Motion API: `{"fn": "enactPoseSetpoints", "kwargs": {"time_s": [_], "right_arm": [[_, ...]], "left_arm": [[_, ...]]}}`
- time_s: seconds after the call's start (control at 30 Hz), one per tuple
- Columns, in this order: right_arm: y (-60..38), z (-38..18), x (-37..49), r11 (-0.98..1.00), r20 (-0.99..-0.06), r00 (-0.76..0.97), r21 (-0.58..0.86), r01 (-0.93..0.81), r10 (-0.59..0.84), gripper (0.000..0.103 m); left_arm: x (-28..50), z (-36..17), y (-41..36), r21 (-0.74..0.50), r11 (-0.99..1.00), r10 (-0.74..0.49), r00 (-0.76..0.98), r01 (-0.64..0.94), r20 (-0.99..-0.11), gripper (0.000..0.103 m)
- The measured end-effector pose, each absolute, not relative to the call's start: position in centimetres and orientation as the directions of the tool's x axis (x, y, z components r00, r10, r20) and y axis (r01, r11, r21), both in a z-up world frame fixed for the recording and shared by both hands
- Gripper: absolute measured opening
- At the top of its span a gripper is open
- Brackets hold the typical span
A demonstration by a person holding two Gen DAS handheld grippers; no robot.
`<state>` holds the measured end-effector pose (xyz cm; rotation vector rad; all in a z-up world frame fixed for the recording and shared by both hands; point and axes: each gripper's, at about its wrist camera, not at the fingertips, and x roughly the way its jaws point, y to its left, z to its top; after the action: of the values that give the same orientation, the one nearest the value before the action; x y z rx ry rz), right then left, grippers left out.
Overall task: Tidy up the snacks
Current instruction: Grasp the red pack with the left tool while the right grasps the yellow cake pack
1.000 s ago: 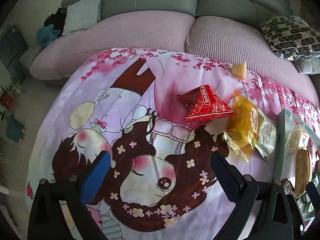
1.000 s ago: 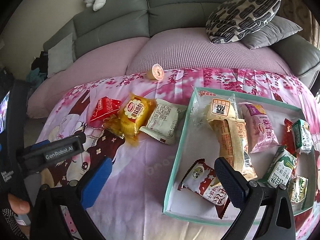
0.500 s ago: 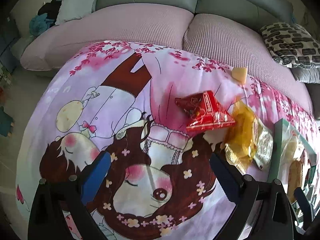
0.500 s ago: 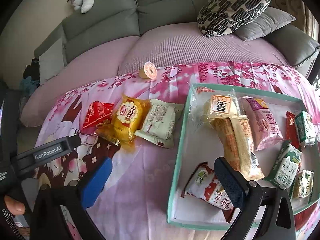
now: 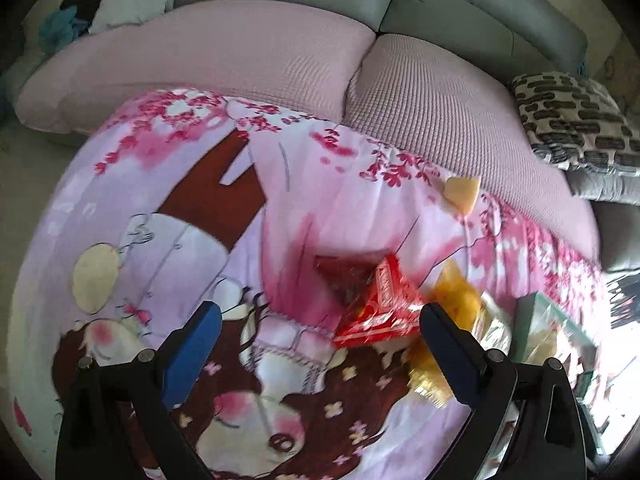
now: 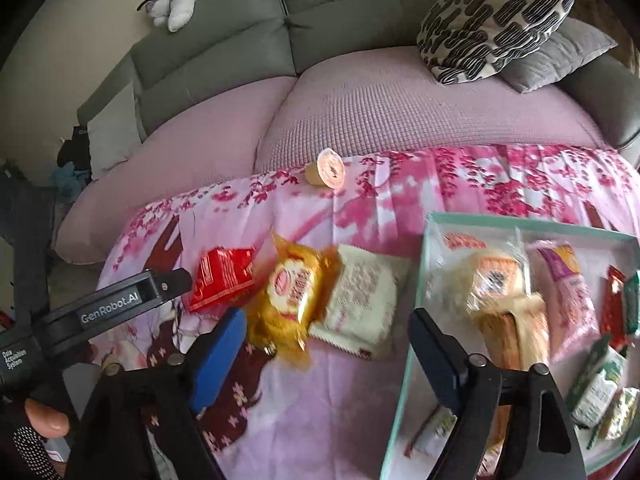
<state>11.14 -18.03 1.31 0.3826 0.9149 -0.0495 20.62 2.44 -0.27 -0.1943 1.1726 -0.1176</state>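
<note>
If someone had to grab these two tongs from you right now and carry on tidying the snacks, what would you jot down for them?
Left tongs: open, empty, hovering near the red packet.
Right tongs: empty, jaws closing, above the cloth between the loose snacks and the green tray.
Still loose on the pink cloth: red packet, yellow packet, white packet in a row, plus a small round cup lying near the cloth's far edge.
Done: several snacks already lie in the tray.
Left: move those four into the tray; the yellow or white packet looks nearest the right tongs.
</note>
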Motion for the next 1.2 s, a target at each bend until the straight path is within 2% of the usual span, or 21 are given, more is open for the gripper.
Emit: {"fn": "enactPoseSetpoints", "kwargs": {"time_s": [0.13, 0.4, 0.43, 0.47, 0.6, 0.67, 0.73, 1.0, 1.2], "right_arm": [[-18.0, 0.7, 12.9, 0.920, -0.788, 0.593, 0.340, 0.193, 0.166, 0.073], [-17.3, -0.7, 15.2, 0.915, -0.807, 0.552, 0.361, 0.183, 0.208, 0.062], [-17.2, -0.9, 15.4, 0.915, -0.810, 0.547, 0.361, 0.181, 0.212, 0.060], [-17.1, -1.1, 15.6, 0.915, -0.813, 0.541, 0.362, 0.180, 0.215, 0.059], [-16.5, -2.1, 16.5, 0.913, -0.824, 0.517, 0.367, 0.176, 0.231, 0.056], [-16.2, -2.7, 16.9, 0.911, -0.827, 0.507, 0.375, 0.171, 0.245, 0.052], [-15.9, -3.5, 17.4, 0.908, -0.832, 0.490, 0.383, 0.170, 0.259, 0.051], [-15.4, -4.0, 17.5, 0.914, -0.834, 0.492, 0.371, 0.163, 0.251, 0.044], [-15.2, -2.7, 16.2, 0.915, -0.815, 0.520, 0.377, 0.142, 0.256, 0.043]], "left_arm": [[22.1, -1.0, 2.0, -0.229, 0.973, -0.211, 0.359, -0.007, -0.909, 0.099], [23.7, -2.9, 0.6, -0.287, 0.958, -0.275, 0.311, 0.006, -0.910, 0.096], [23.8, -3.2, 0.4, -0.289, 0.957, -0.277, 0.307, 0.009, -0.910, 0.093], [23.9, -3.3, 0.3, -0.289, 0.957, -0.279, 0.305, 0.010, -0.911, 0.084], [24.1, -4.2, 0.3, -0.307, 0.952, -0.293, 0.292, -0.001, -0.910, 0.073], [24.1, -4.6, 0.3, -0.321, 0.947, -0.305, 0.291, -0.006, -0.907, 0.060], [24.0, -5.0, 0.3, -0.318, 0.948, -0.302, 0.287, -0.008, -0.909, 0.053], [23.3, -5.2, 0.9, -0.320, 0.947, -0.295, 0.307, -0.033, -0.905, 0.051], [21.9, -3.4, 2.2, -0.329, 0.943, -0.290, 0.356, -0.052, -0.888, 0.051]]}}
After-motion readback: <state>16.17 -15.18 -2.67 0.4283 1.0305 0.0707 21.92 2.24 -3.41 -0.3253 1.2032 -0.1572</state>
